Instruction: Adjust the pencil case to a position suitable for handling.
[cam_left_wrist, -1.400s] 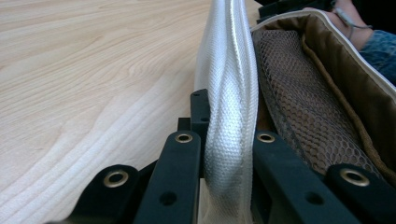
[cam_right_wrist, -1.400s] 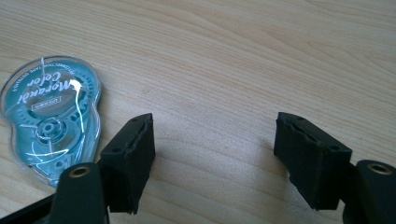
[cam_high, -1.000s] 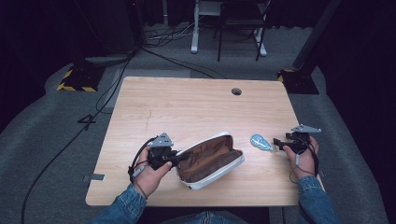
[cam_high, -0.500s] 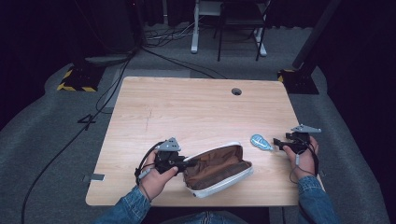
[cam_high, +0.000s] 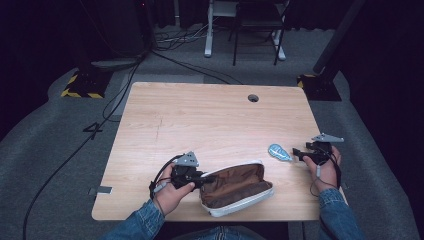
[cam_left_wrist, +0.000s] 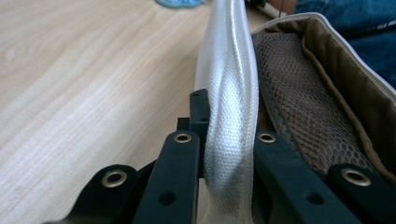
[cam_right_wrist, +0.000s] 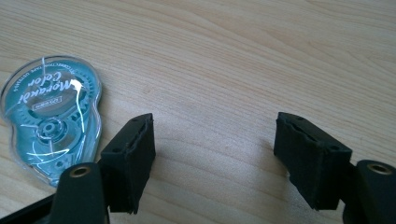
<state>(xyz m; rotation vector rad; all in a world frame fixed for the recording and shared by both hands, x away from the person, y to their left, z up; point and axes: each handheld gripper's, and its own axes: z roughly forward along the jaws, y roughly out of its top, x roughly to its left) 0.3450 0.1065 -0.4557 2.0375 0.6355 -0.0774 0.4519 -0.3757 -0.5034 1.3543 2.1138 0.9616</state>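
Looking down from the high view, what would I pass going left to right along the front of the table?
Left gripper → open pencil case → blue correction-tape dispenser → right gripper.

White woven cloth pouch (cam_left_wrist: 231, 93) with brown mesh lining; glossy clear plastic tape dispenser (cam_right_wrist: 49, 116); matt wood-grain table (cam_high: 210, 120).

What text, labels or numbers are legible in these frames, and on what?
"Morakel Color": cursive script on the clear teal correction tape dispenser, seen upside down in the right gripper view; the spelling is uncertain.
Small arc of print along the dispenser's rim, and a small white label under the script: too small to read.
"4": marked on the grey floor left of the table, in the high view.
Pencil case: no text seen.
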